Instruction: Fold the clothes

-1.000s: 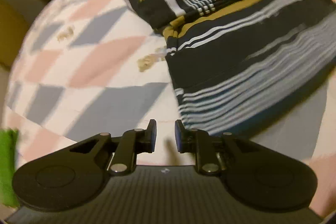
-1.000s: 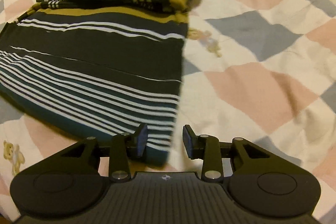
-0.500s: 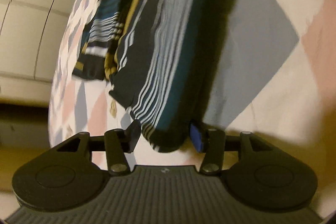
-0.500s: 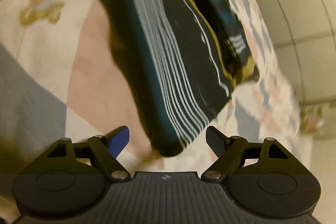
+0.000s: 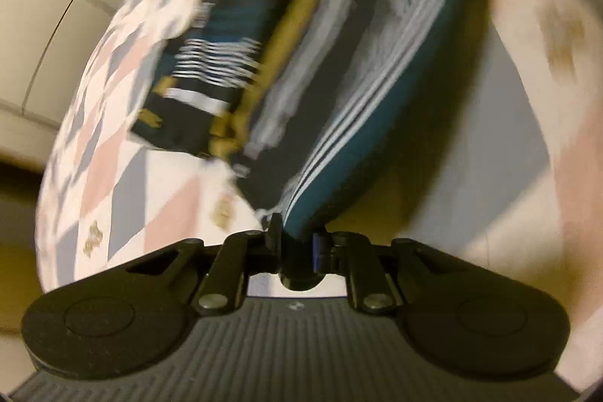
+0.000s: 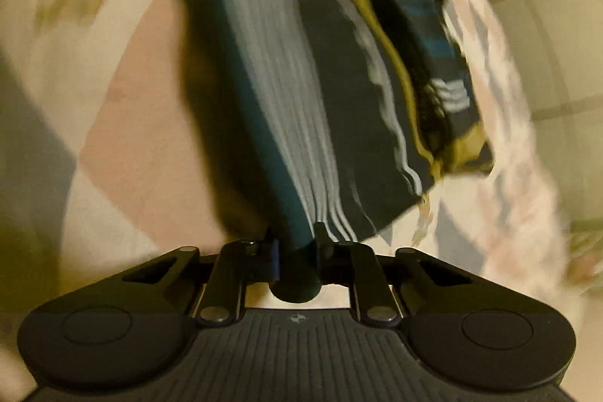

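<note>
Checked bedding (image 5: 124, 202) in pink, grey and white fills both views, with pale panelled walls beyond it, and everything is smeared by motion. Your left gripper (image 5: 297, 247) has its fingers drawn in tight on the teal hem corner of the striped shirt (image 5: 377, 123), with a small bulge of cloth pushed through behind the pads. Your right gripper (image 6: 296, 251) is pinched the same way on the other hem corner of the shirt (image 6: 286, 108). Half a second ago both sets of fingers stood wide apart around those corners; a second ago they hovered just short of the hem while the shirt lay flat on the bed. Now the hem is gripped at both ends and the cloth rises off the bedding towards each camera, casting a dark shadow below. The far end of the shirt, with its sleeves already folded in over the body, lies on the bed near the wall side. That suggests you are lifting the bottom edge to carry it over towards the collar end, though the blur hides how high it is.
</note>
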`<state>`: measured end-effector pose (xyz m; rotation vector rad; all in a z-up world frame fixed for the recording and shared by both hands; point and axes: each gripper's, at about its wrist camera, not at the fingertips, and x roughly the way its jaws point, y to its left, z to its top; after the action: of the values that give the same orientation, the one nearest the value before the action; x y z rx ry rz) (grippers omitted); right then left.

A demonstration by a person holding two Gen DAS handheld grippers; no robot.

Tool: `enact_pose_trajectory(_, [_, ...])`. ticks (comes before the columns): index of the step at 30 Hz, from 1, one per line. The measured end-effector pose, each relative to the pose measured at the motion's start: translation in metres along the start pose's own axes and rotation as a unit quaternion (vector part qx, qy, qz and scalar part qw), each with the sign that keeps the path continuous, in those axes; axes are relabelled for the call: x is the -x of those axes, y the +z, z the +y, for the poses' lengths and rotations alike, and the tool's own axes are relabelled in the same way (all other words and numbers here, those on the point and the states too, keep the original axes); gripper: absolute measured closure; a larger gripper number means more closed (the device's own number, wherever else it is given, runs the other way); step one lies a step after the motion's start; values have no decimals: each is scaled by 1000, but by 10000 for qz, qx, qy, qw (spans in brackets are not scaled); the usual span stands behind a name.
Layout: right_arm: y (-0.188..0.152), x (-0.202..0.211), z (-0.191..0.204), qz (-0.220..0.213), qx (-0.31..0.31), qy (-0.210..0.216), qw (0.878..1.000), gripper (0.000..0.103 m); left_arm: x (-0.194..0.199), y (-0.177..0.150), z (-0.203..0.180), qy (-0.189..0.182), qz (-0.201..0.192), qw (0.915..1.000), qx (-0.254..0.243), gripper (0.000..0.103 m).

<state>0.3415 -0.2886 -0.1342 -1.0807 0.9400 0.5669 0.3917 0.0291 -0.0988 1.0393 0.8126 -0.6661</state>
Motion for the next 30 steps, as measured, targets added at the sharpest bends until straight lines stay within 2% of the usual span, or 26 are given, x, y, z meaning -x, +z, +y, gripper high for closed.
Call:
enact_pose_trajectory(2, [4,11,-57,-135,-787,358,9962,92,3,17,41,-62,-118,9988,461,90])
enact_pose_trajectory(4, [7,21,-113,-268,-1552,699,9850,92,-8,34,83,-136,-203,9951,956,90])
enact_pose_trajectory(7, [19,7,-181,-458,-2050,636,9756,91,-44,58,141,-225,-233,9853,1678,90])
enact_pose_trajectory(9, [29,-25,-211,-405,-2306,611,9703,91,-79,72,177,-267,-169,9767,2123,89])
enact_pose_trajectory(13, [48,-89,-268,-292,-2820,564,9573,89,-150,91,225,-594,146,9440,3243,83])
enact_pose_trajectory(15, [52,-125,-279,-46,-3344,730,9396,87,-174,91,238,-701,249,9215,3811,73])
enact_pose_trajectory(17, [50,-146,-284,85,-3755,787,9234,66,-183,82,247,-911,182,8943,4378,73])
enact_pose_trajectory(18, [47,-153,-285,80,-3954,802,9150,62,-182,74,252,-1068,54,8796,4635,73])
enact_pose_trajectory(21, [20,-153,-293,-290,-4665,1156,8765,50,-181,55,260,-1423,-261,8510,5049,73])
enact_pose_trajectory(22, [11,-153,-295,-412,-4893,1272,8618,42,-181,53,262,-1473,-346,8479,5081,73])
enact_pose_trajectory(26, [-25,-153,-305,-894,-5740,1720,7955,41,-190,58,258,-1453,-458,8524,5001,76])
enact_pose_trajectory(27, [-27,-156,-304,-967,-5769,1816,7905,41,-190,60,257,-1401,-506,8560,4951,85])
enact_pose_trajectory(28, [-25,-159,-303,-1019,-5740,1843,7913,46,-189,62,256,-1348,-556,8591,4906,85])
enact_pose_trajectory(29, [-21,-159,-301,-1057,-5688,1759,7964,65,-186,61,256,-1301,-636,8580,4928,87])
enact_pose_trajectory(30, [-17,-159,-299,-1095,-5643,1671,8010,77,-182,59,257,-1254,-717,8568,4950,88])
